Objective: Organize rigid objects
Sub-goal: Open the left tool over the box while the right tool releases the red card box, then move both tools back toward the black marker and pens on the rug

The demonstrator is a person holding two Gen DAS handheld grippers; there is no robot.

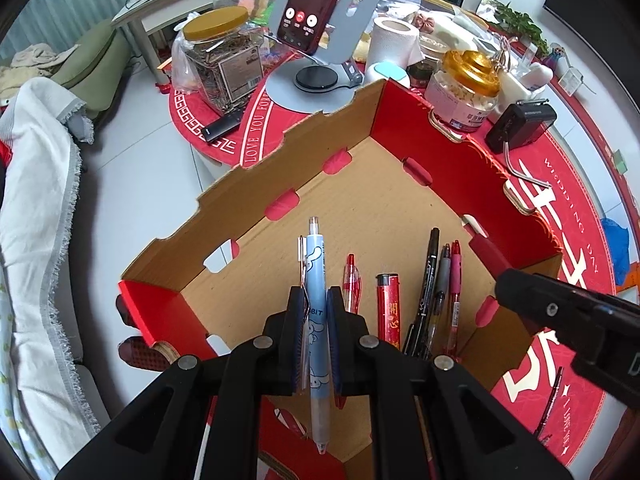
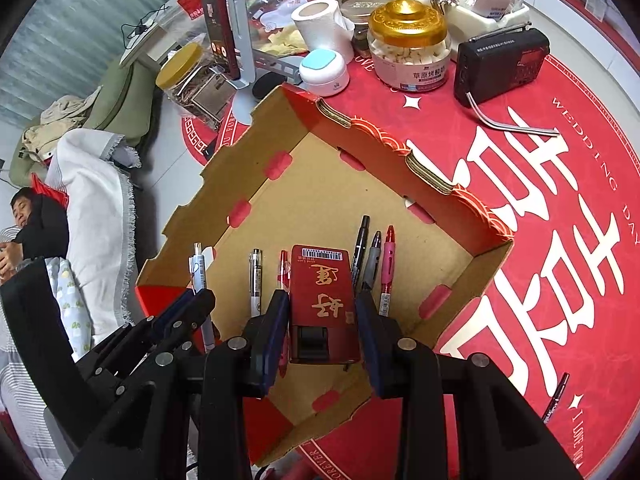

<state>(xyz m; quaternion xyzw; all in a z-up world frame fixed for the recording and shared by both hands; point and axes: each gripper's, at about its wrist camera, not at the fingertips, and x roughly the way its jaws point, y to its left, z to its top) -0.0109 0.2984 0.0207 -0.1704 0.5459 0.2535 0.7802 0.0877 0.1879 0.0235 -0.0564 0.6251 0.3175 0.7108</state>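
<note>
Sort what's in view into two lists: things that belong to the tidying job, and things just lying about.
Part of the job:
- open cardboard box with red walls
- blue cartoon-print pen in the left gripper
- red lighter with gold characters in the right gripper
- pens lying in the box

Just lying about:
- gold-lidded jar of white pieces
- black radio
- toilet paper roll
- phone on a grey stand

Round table w/ red mat (image 2: pixel 520 208), on it cardboard box (image 2: pixel 452 192), radio (image 2: pixel 500 64), gold-lid jar (image 2: pixel 408 52), phone stand (image 1: pixel 316 92)
</note>
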